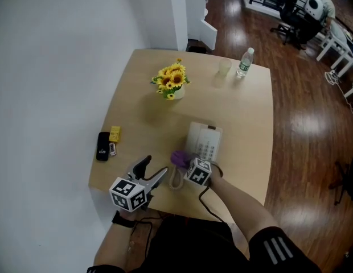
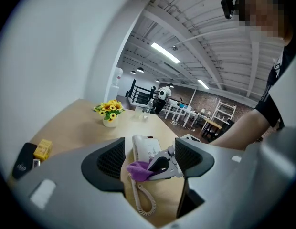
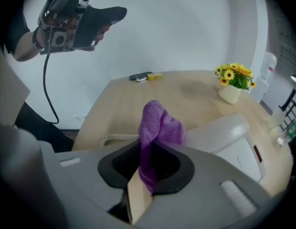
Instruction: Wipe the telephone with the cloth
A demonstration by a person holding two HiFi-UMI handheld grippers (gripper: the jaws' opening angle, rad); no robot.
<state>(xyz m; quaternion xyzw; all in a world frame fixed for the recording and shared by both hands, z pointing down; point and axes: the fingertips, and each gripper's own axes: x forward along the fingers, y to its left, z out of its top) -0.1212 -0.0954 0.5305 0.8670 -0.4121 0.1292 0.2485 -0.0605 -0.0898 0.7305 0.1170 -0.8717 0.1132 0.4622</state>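
A white telephone [image 1: 204, 141] lies on the wooden table [image 1: 245, 124], its coiled cord [image 1: 176, 180] trailing toward the near edge. My right gripper [image 1: 182, 164] is shut on a purple cloth [image 1: 178, 158], which sits at the phone's near left corner. In the right gripper view the cloth [image 3: 157, 128] bunches up out of the shut jaws, with the telephone [image 3: 229, 137] just to its right. My left gripper [image 1: 151, 172] hovers open and holds nothing, left of the cloth near the table's front edge. Its own view shows the telephone [image 2: 147, 148], the cloth [image 2: 138, 170] and the right gripper [image 2: 164, 163] between its spread jaws.
A pot of sunflowers [image 1: 172, 81] stands at the back middle of the table. A water bottle [image 1: 245, 61] and a clear cup [image 1: 224, 67] are at the far right corner. A black device [image 1: 103, 145] and a yellow item [image 1: 114, 133] lie by the left edge.
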